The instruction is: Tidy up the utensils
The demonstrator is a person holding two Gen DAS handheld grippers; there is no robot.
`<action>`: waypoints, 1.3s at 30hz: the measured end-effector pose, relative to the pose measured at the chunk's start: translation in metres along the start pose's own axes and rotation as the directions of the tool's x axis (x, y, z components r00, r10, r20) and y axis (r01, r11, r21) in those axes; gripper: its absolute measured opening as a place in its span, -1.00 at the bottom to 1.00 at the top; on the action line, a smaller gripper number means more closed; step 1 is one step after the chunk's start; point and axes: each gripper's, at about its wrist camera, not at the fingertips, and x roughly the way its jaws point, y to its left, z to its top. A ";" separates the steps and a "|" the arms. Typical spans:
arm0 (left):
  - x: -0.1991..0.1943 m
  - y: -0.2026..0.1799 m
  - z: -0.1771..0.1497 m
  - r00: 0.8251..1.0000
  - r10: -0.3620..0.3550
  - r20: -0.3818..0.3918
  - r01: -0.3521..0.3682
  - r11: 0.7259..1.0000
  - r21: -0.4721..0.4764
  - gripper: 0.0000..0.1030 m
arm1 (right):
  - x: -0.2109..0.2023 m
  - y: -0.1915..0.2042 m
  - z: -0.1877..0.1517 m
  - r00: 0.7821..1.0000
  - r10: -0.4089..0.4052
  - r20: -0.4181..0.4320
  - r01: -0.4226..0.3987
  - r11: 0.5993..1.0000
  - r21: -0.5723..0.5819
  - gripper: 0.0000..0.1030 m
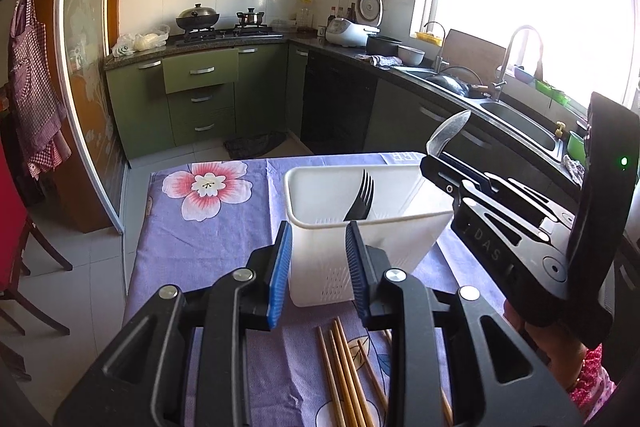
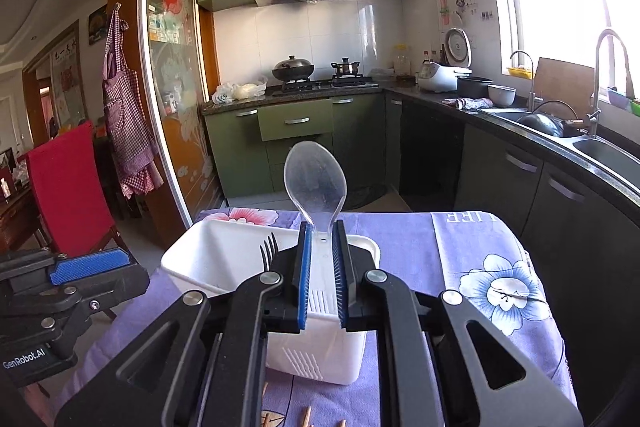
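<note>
the right gripper (image 2: 322, 259) carries a clear plastic spoon (image 2: 315, 179); the handle runs between the blue pads (image 2: 306, 267), the bowl stands up and away from the jaws; the jaws are narrow but not fully shut, and a sliver of gap shows on the right side of the handle, so whether the pads press on it cannot be told; judge the spoon to be at or near release.

the white utensil caddy (image 2: 224, 247) stands on the purple flowered tablecloth (image 2: 400, 239) directly below and just ahead of the right gripper; the spoon's long axis runs steeply upward, bowl end up, handle end down toward the caddy opening; in the left wrist view the spoon (image 1: 448, 133) rises above the caddy's right end, tilted toward the sink side.

a black fork (image 1: 362, 197) already stands in the caddy (image 1: 320, 219), tines up, leaning on the near wall.

the left gripper (image 1: 318, 267) stands just before the caddy's near wall, jaws parted, nothing between them; the caddy corner shows in the gap but the pads do not press on it.

wooden chopsticks (image 1: 344, 367) lie on the tablecloth (image 1: 224, 235) below the left gripper, long axes running roughly toward the caddy, fanned slightly; they are nearer the left gripper than the right.

coming move, as judged: the spoon drops handle first; the deciding relation is handle tip above the opening, clear of the fork.
</note>
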 end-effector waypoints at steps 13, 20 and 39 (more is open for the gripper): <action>0.009 -0.008 -0.034 0.984 0.009 -0.176 -0.001 0.999 0.042 -0.41 | -0.054 -0.015 0.005 0.997 0.038 0.062 -0.040 0.999 0.026 0.86; 0.044 -0.014 -0.071 0.927 0.032 -0.373 -0.004 0.997 0.074 -0.41 | -0.085 -0.060 -0.018 0.960 0.273 -0.063 -0.258 0.950 0.173 0.92; 0.101 -0.007 -0.100 0.846 0.075 -0.528 -0.063 0.997 0.041 -0.73 | -0.089 -0.092 -0.091 0.902 0.069 -0.426 -0.034 0.995 0.090 0.91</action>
